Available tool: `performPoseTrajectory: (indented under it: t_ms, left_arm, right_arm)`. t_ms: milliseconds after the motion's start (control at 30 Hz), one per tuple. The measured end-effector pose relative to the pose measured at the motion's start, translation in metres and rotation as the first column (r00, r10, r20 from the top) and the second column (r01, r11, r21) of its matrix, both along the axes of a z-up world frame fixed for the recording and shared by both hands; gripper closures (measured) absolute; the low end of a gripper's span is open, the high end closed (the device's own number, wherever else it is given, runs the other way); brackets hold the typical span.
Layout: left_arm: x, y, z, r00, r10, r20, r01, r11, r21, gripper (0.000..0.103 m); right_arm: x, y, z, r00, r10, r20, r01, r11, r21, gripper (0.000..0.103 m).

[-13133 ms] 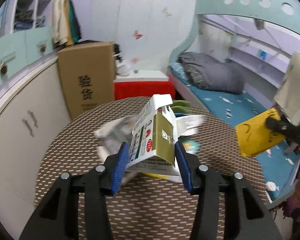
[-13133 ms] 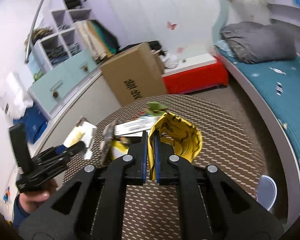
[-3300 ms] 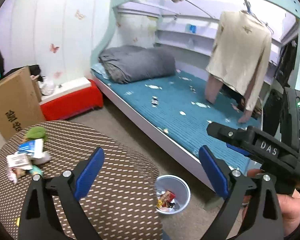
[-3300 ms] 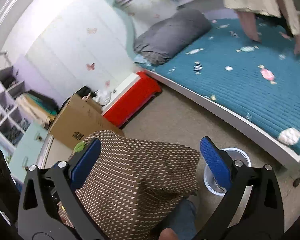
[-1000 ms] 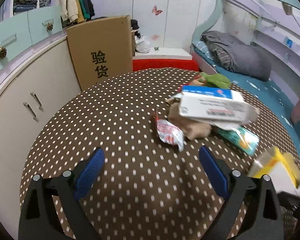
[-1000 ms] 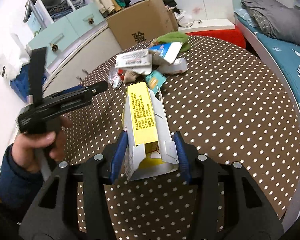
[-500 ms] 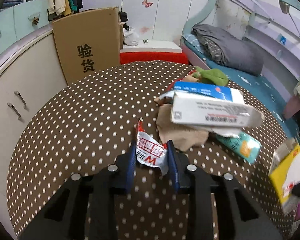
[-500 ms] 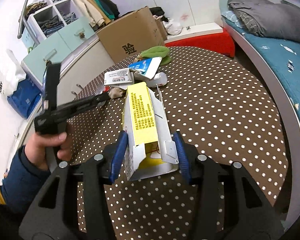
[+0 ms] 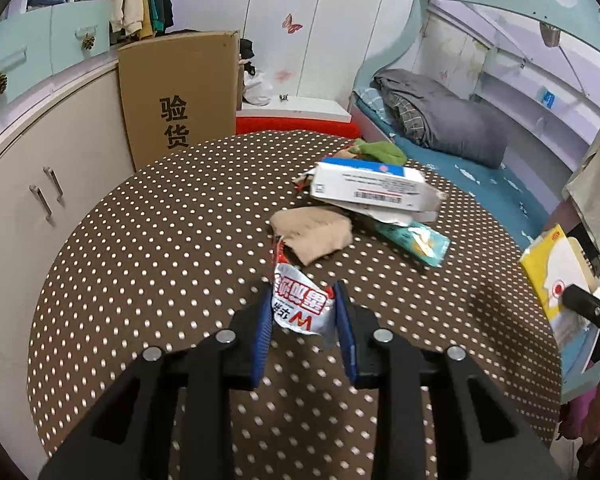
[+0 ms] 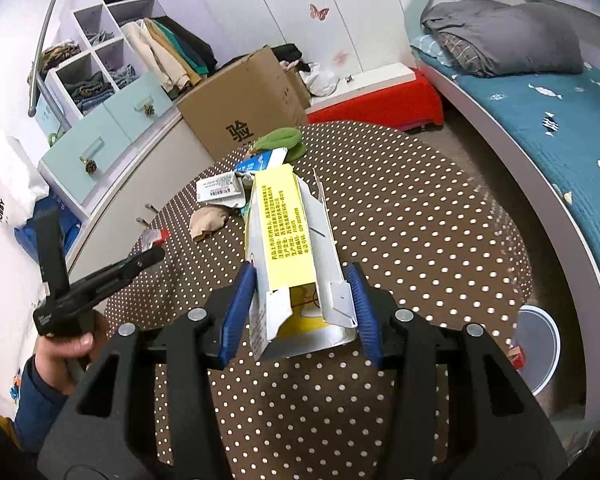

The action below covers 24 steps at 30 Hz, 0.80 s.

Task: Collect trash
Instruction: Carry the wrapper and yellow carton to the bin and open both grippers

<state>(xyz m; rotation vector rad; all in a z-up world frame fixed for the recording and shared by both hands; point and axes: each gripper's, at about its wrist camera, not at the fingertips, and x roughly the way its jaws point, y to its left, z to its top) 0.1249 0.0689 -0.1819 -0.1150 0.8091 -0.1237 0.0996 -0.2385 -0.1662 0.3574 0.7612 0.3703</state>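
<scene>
My left gripper [image 9: 302, 300] is shut on a crumpled red and white snack wrapper [image 9: 296, 308], held just above the brown polka-dot table [image 9: 160, 240]. My right gripper [image 10: 300, 280] is shut on an opened yellow and white carton [image 10: 288, 232], which also shows at the right edge of the left wrist view [image 9: 556, 276]. A white and blue box [image 9: 368, 186], a beige rag [image 9: 312, 232], a teal packet [image 9: 416, 240] and a green lump [image 9: 380, 150] lie in a heap on the table. A pale bin [image 10: 540, 344] stands on the floor at the table's right.
A tall cardboard box [image 9: 180, 96] leans on the cabinet [image 9: 40, 184] behind the table. A red bench [image 10: 380, 100] and the bed [image 10: 560, 120] lie beyond. A person's hand [image 10: 72, 344] holds the left gripper at the table's left edge.
The left gripper closed on the wrapper beside the heap and drew it back off the table. The right gripper pulled back with the carton, and the bin came into its view.
</scene>
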Motion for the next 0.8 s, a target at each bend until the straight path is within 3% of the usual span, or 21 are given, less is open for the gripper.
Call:
performPoseTrajectory:
  t_ms: [467,600,800]
  left_arm:
    - [-0.023,-0.085,0.048,0.978,-0.181,0.104,0.184,0.983,-0.026,0.074]
    - [-0.022,-0.116,0.058,0.962,-0.245,0.12,0.251,0.968,-0.029,0.074]
    - [-0.021,-0.183,0.069,0.918,-0.369,0.144,0.378,0.925,-0.038,0.074]
  right_arm:
    - [-0.029,-0.072,0.031,0.983,-0.164,0.088,0.159,0.986,0.056,0.056]
    - [-0.04,-0.102,0.036,0.966,-0.238,0.101,0.231,0.97,0.082,0.056]
    - [-0.055,-0.153,0.04,0.927,-0.359,0.11,0.351,0.932,0.091,0.056]
